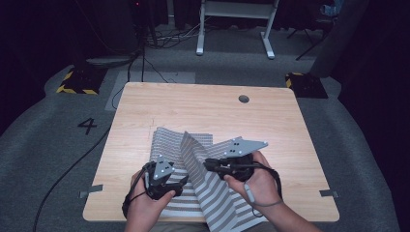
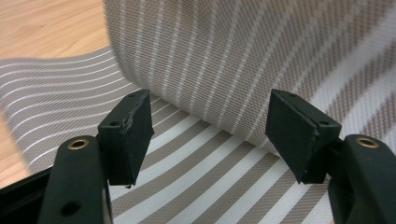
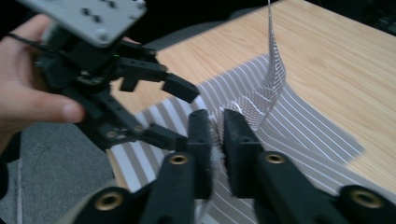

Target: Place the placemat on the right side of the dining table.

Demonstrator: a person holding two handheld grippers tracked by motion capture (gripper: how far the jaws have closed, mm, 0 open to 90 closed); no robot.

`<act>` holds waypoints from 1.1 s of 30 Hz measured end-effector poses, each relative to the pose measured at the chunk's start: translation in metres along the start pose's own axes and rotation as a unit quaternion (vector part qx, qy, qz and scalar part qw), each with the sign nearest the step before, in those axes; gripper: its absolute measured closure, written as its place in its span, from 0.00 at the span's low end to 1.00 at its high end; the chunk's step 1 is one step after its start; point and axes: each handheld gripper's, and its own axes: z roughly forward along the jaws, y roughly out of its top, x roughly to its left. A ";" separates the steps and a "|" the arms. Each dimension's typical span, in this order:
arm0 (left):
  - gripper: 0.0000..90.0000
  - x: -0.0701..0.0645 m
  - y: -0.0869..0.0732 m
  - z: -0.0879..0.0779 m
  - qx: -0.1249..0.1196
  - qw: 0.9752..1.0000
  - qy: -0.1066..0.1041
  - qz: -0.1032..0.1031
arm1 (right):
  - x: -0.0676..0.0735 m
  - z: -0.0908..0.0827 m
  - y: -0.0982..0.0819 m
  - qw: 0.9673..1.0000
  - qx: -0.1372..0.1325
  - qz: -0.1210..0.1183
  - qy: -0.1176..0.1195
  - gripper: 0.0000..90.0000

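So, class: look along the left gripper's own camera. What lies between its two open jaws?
In the left gripper view, the left gripper holds nothing: its jaws stand apart, and between them shows the striped cloth, flat below and curling upward behind.

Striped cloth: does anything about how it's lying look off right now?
The striped cloth isn't flat: the right gripper pinches a fold and lifts it into a ridge, and the near edge hangs off the table. The left gripper is open over it. No damage visible.

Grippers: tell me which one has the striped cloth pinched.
The right gripper: its jaws are shut on a raised fold of the striped cloth. The left gripper is open.
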 end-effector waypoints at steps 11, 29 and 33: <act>0.37 0.019 -0.011 -0.016 0.023 0.999 0.037 -0.028 | 0.012 -0.027 0.013 0.988 -0.146 -0.048 0.026 0.50; 0.36 0.022 -0.014 -0.012 0.031 0.998 0.043 -0.040 | -0.144 0.010 -0.111 0.980 0.133 0.036 -0.142 0.41; 0.36 0.023 -0.014 -0.012 0.031 0.998 0.046 -0.042 | -0.154 0.021 -0.127 0.976 0.161 0.040 -0.141 0.37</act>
